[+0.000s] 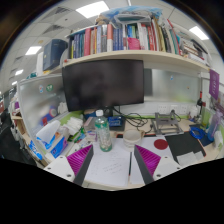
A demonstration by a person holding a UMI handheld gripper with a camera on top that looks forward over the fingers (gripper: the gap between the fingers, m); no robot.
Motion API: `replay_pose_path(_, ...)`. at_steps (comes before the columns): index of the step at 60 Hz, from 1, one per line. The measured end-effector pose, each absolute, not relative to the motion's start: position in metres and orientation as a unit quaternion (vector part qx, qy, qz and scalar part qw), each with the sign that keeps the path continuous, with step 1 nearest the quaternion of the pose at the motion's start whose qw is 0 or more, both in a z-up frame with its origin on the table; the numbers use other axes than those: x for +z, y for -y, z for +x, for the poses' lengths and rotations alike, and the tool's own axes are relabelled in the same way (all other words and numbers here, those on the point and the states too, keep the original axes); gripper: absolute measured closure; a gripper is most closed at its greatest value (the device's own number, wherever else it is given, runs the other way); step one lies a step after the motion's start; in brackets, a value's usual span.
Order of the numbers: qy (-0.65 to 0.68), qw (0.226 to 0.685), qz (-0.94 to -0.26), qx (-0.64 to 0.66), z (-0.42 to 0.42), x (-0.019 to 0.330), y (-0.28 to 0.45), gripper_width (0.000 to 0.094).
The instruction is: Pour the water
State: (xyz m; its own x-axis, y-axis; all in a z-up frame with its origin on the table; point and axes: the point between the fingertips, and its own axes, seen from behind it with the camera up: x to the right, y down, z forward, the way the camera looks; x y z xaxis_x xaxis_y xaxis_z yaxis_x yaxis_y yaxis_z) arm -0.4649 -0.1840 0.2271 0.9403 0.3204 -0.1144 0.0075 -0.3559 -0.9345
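The hand-held gripper point(113, 160) hangs wide open over the desk point(108, 168), a water bottle point(102, 132) standing just ahead of its fingers.

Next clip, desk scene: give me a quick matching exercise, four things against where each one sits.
Things:
1. bottle
2. monitor
3. books
4. gripper

Places:
A. on the shelf above the monitor
B. on the desk, just ahead of the left finger
C. nearest the camera, fingers apart with nothing between them
D. behind the bottle, under the shelf

Pairs: 1-B, 2-D, 3-A, 4-C
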Motion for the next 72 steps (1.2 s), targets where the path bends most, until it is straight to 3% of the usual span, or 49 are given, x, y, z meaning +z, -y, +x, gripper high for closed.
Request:
replay_pose_path(10,0.100,0.572,-0.804,0.128,-0.532,0.214,0.129,0.0093)
replay_pose_path(31,0.034,0.599,-0.799,0.049,-0.527,0.190,0.016,0.0104)
replay_pose_path(35,0.025,0.600,-0.798,0.049,-0.527,0.193,0.005,0.0183)
replay_pose_path(40,0.020,0.600,-0.799,0.045,-0.526,0.194,-0.006,0.0407)
replay_pose_path(61,0.020,0.585,-0.810,0.032,-0.512,0.221,-0.037,0.0617)
replay_pose_path(72,-0.066,0.537,-0.830,0.139,-0.516,0.246,-0.038,0.0621)
